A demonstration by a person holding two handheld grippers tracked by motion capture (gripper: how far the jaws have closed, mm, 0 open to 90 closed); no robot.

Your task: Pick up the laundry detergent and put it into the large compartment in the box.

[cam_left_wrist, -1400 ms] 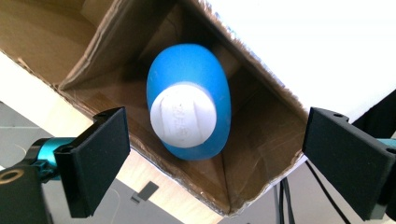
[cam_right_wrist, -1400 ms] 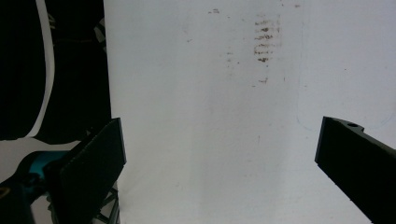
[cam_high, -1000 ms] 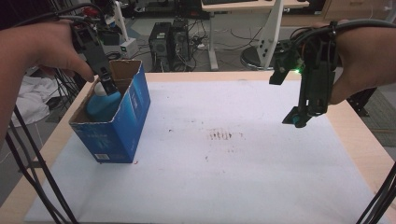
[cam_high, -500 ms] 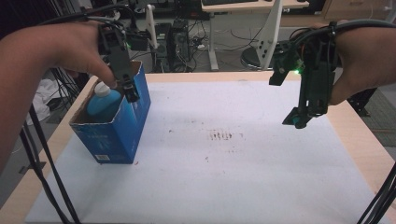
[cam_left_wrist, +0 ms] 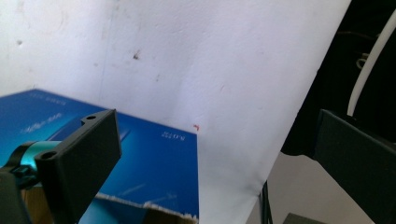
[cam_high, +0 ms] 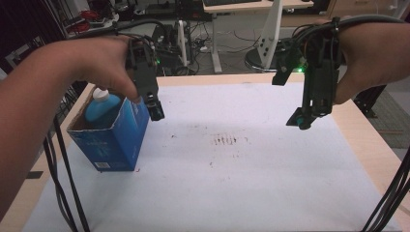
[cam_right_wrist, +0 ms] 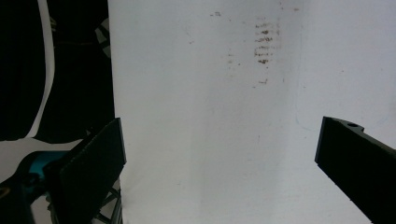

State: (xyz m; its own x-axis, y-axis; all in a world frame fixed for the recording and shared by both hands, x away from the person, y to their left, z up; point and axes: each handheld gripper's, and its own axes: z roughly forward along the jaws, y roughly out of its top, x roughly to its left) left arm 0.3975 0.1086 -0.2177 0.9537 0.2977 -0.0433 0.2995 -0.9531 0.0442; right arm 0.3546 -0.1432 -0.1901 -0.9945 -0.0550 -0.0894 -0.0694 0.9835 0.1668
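Observation:
An open blue cardboard box (cam_high: pixel 113 137) stands at the left of the table, and a blue bottle with a white cap (cam_high: pixel 101 106) leans inside it. My left gripper (cam_high: pixel 154 108) hangs just past the box's right rim, above the white sheet. Its jaws have just been opening and stand open with nothing between them. The left gripper view looks between the open left gripper (cam_left_wrist: pixel 215 126) jaws onto the box's blue side (cam_left_wrist: pixel 154 168). My right gripper (cam_high: pixel 300 118) hovers open and empty over the right part of the sheet; in its own view the right gripper (cam_right_wrist: pixel 222 126) frames bare paper.
A white sheet (cam_high: pixel 232 193) covers the wooden table (cam_high: pixel 367 145). Brownish smudges (cam_high: pixel 225 140) mark its middle. Cables trail down at the lower left (cam_high: pixel 60 179) and lower right (cam_high: pixel 391 193). Desks and computer gear stand beyond the far edge.
My left gripper has come up out of the box and moved right, past the box's right rim, leaving the bottle inside. The right gripper has stayed where it was.

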